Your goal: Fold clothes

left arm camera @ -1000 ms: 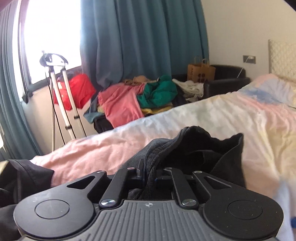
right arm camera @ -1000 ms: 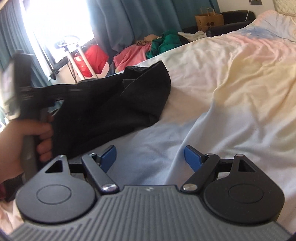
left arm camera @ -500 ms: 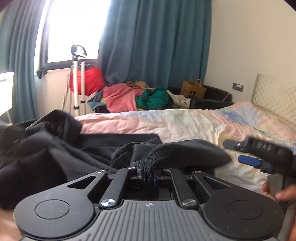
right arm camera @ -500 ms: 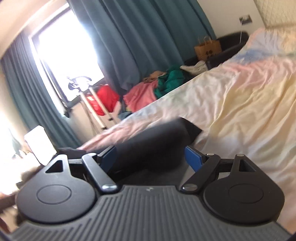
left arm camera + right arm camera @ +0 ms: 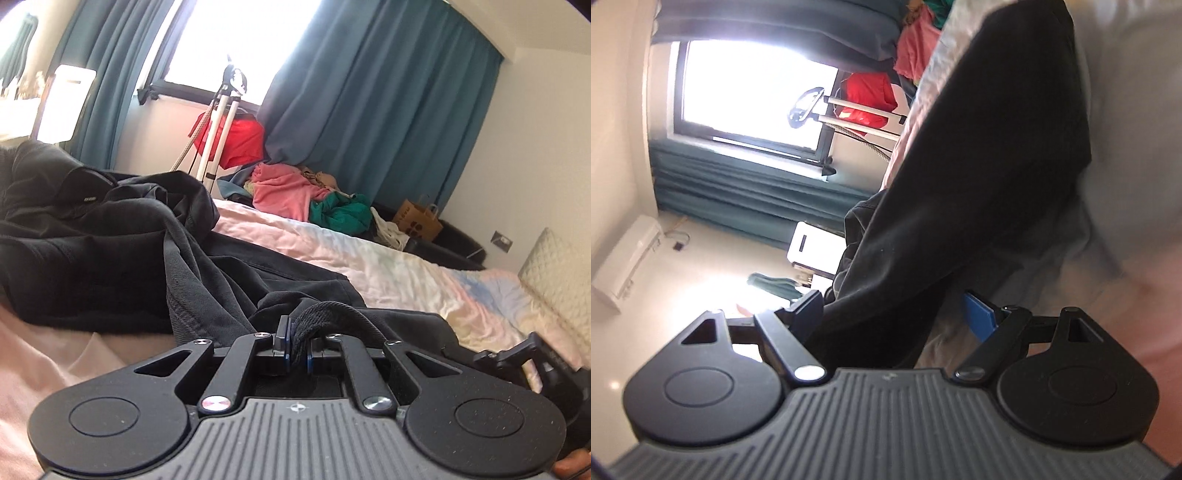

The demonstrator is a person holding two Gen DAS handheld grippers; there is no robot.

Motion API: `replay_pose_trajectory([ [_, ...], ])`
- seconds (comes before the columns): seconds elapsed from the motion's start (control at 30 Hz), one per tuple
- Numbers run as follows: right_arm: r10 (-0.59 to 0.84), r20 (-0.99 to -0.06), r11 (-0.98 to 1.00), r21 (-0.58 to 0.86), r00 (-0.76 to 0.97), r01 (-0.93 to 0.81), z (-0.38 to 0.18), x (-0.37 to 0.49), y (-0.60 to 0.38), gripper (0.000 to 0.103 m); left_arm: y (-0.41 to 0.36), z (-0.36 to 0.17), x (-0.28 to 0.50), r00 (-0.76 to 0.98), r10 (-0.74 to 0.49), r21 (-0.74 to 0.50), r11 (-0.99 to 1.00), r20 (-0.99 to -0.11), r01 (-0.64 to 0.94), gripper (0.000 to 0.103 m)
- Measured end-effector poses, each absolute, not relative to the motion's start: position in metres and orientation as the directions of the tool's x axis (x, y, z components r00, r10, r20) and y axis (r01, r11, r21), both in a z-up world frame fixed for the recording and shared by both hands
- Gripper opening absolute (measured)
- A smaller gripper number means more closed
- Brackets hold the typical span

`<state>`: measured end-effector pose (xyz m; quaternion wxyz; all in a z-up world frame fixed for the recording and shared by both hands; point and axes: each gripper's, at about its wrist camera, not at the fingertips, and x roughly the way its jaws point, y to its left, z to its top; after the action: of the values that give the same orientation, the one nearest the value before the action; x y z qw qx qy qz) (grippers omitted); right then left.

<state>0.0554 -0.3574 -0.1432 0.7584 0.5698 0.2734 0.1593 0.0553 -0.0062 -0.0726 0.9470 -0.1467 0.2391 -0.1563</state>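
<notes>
Comparing with a second ago, we find the left tool has swung across the bed: the window and curtains now stand tilted, and far more of the black garment spreads out at the left of its view than before. Our left tool is clamped tight on a ribbed edge of that garment, which loops up between the pads and drapes back over them, as it did a second ago. Left of the garment a strip of pink sheet lies bare; to its right the pale bedding runs open toward the headboard, with a pile of clothes and a paper bag beyond the far edge. At the right margin of the left view the right tool shows just beside ours. In the right view the room has rolled onto its side since the earlier frame. There the right tool stands wide open, gripping nothing, with a black fold of the garment lying between its blue pads and the bed's edge running up beside it.
</notes>
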Motion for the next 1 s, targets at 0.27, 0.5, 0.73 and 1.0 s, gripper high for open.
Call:
replay_pose_trajectory([
  [0.27,0.374,-0.240,0.244,0.957,0.896,0.155,-0.166,0.107,-0.383,0.084,0.012,-0.082,0.074,0.833,-0.377,-0.439,0.879,-0.405,0.184,0.008],
  [0.5,0.092,-0.206,0.137,0.972,0.974,0.192,-0.164,0.120,-0.435,0.084,0.007,-0.087,0.076,0.816,-0.424,-0.452,0.862,-0.394,0.229,0.008],
  [0.73,0.111,-0.093,0.142,0.987,0.990,0.076,-0.128,0.130,-0.449,0.084,-0.007,-0.098,0.079,0.788,-0.455,-0.442,0.858,-0.415,0.263,0.007],
  [1.0,0.082,-0.153,0.202,0.970,0.985,0.134,-0.126,0.099,-0.456,0.084,-0.021,-0.108,0.080,0.776,-0.444,-0.397,0.877,-0.448,0.272,0.008],
])
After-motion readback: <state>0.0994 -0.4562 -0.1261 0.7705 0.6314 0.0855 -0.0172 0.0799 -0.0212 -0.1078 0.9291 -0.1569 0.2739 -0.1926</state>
